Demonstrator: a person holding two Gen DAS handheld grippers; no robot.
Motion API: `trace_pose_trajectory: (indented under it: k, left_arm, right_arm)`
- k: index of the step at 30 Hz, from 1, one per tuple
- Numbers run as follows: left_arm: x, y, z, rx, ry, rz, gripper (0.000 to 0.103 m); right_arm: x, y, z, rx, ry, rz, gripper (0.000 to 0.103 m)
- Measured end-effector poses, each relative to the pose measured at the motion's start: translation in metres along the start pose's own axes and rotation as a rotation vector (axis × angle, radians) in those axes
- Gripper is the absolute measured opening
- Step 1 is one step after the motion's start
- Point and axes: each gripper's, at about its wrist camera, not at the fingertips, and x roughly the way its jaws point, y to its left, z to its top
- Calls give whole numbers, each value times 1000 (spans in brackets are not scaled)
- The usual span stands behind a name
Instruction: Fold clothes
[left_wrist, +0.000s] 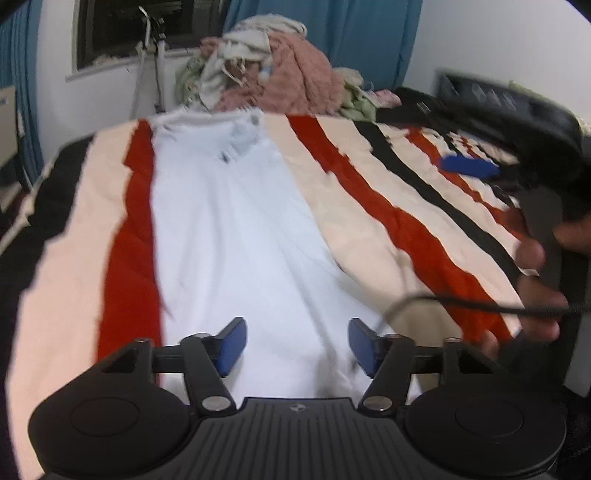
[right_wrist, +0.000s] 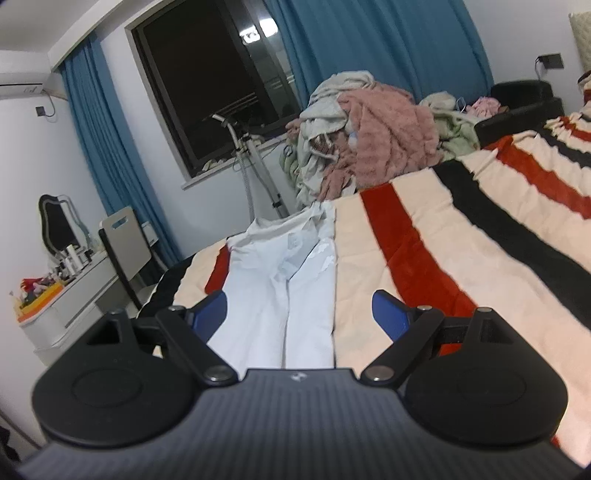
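A white garment (left_wrist: 236, 229) lies as a long narrow strip on the striped blanket (left_wrist: 369, 206), its collar end (left_wrist: 240, 136) far from me. In the left wrist view my left gripper (left_wrist: 297, 343) hovers over the near end, open, with nothing between its blue pads (left_wrist: 232, 345). From the right wrist view the same white garment (right_wrist: 280, 295) runs away towards the bed's far edge. My right gripper (right_wrist: 299, 312) stands open above its near end, holding nothing.
A heap of pink and pale clothes (right_wrist: 373, 140) is piled beyond the bed's far edge. A person's hand (left_wrist: 535, 273) with a black cable (left_wrist: 480, 304) is at the right, behind a blurred blue pad (left_wrist: 469, 166). A desk and chair (right_wrist: 122, 243) stand left.
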Motion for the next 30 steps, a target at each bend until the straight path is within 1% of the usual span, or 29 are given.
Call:
trace_pose_trajectory:
  k: [3, 6, 9, 11, 13, 15, 17, 23, 28, 29, 30]
  left_arm:
    - [-4, 12, 18, 39, -55, 63, 73]
    - [-5, 20, 32, 55, -136, 104, 76]
    - [-6, 29, 36, 20, -227, 125, 79]
    - [-9, 40, 36, -42, -250, 121, 80]
    - [-11, 48, 33, -66, -244, 118, 82]
    - [-11, 54, 30, -68, -227, 142, 82]
    - [-13, 62, 26, -94, -211, 148, 82]
    - [-8, 80, 17, -167, -165, 145, 82]
    - [-8, 80, 14, -178, -167, 155, 82]
    - [-8, 80, 14, -181, -169, 158, 82]
    - [-8, 80, 14, -184, -171, 161, 82]
  right_arm:
    - [1, 2, -1, -15, -4, -6, 87]
    - [3, 7, -5, -45, 1, -12, 87]
    - [5, 14, -10, -77, 5, -12, 87]
    - [7, 20, -15, -110, 9, -12, 87]
    - [12, 25, -18, -129, 17, -17, 87]
    - [16, 30, -21, -133, 36, -13, 87]
    - [18, 34, -23, -140, 46, -8, 87]
    - [18, 40, -28, -180, 37, -24, 86]
    - [24, 39, -29, -162, 43, -40, 86]
    - [26, 38, -28, -154, 45, -43, 83]
    - [32, 38, -27, -141, 53, -45, 76]
